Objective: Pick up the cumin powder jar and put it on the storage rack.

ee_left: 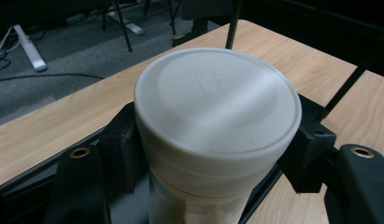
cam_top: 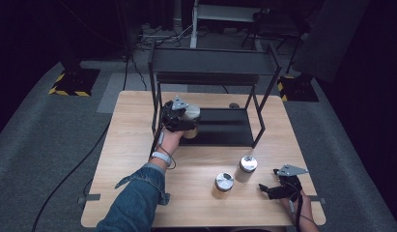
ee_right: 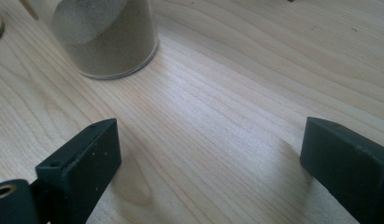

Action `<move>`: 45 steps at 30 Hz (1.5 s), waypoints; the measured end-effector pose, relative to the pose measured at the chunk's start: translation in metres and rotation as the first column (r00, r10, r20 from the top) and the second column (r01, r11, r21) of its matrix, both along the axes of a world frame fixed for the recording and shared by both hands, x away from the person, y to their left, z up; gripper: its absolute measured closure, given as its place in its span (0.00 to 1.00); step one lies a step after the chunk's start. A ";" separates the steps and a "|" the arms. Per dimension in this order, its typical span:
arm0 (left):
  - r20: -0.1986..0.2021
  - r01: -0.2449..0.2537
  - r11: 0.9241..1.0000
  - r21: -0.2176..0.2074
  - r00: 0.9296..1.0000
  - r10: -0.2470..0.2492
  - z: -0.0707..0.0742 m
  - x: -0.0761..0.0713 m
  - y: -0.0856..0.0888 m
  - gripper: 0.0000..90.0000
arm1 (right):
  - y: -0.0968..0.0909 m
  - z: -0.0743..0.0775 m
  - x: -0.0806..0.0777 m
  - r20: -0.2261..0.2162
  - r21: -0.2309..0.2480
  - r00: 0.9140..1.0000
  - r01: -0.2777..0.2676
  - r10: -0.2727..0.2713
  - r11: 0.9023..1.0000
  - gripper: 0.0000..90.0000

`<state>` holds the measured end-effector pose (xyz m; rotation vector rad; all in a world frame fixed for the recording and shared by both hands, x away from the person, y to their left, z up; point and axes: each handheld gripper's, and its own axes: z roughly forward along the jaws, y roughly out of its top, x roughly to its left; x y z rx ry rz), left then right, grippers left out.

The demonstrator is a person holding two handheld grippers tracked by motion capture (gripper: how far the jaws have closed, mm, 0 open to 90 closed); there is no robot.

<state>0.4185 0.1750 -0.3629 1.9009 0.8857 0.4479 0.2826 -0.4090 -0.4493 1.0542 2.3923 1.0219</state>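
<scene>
Left of centre in the high view, the denim-sleeved forearm (cam_top: 138, 193) reaches up-frame. The left gripper (cam_top: 179, 117) clamps a white-lidded jar (ee_left: 217, 126) at the black shelf rack (cam_top: 213, 67). Lower right, the right gripper (cam_top: 278, 188) rests low on the wooden table (ee_right: 236, 93), jaws wide, empty.

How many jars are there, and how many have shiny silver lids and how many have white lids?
Jars with silver lids: 2, the shorter silver-lid jar and the taller silver-lid jar, both standing on the table.
Jars with white lids: 1, the white-lid jar held by the left gripper.
Total: 3 jars.
</scene>
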 end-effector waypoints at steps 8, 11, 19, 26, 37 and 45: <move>-0.024 -0.020 1.000 0.020 0.999 0.021 -0.006 0.010 -0.003 0.36 | 0.000 0.000 0.000 0.000 0.000 1.000 0.000 0.000 1.000 0.06; -0.027 -0.026 0.999 0.023 0.999 0.027 -0.009 0.013 -0.002 0.36 | 0.000 0.000 0.000 0.000 0.000 1.000 0.000 0.000 1.000 0.06; -0.043 -0.029 0.999 0.040 0.999 0.031 -0.015 0.020 -0.002 0.36 | 0.000 0.000 0.000 0.000 0.000 1.000 0.000 0.000 1.000 0.06; -0.046 -0.030 0.998 0.046 0.998 0.032 -0.018 0.023 -0.003 0.36 | 0.000 0.000 0.000 0.000 0.000 1.000 0.000 0.000 1.000 0.06; -0.036 -0.047 0.998 0.039 0.998 0.048 -0.017 0.019 -0.001 0.23 | 0.000 0.000 0.000 0.000 -0.001 1.000 0.000 0.000 1.000 0.05; -0.001 -0.009 1.000 0.015 1.000 0.009 0.001 0.001 0.014 0.15 | 0.000 0.000 0.000 -0.001 0.000 1.000 0.001 -0.001 1.000 0.05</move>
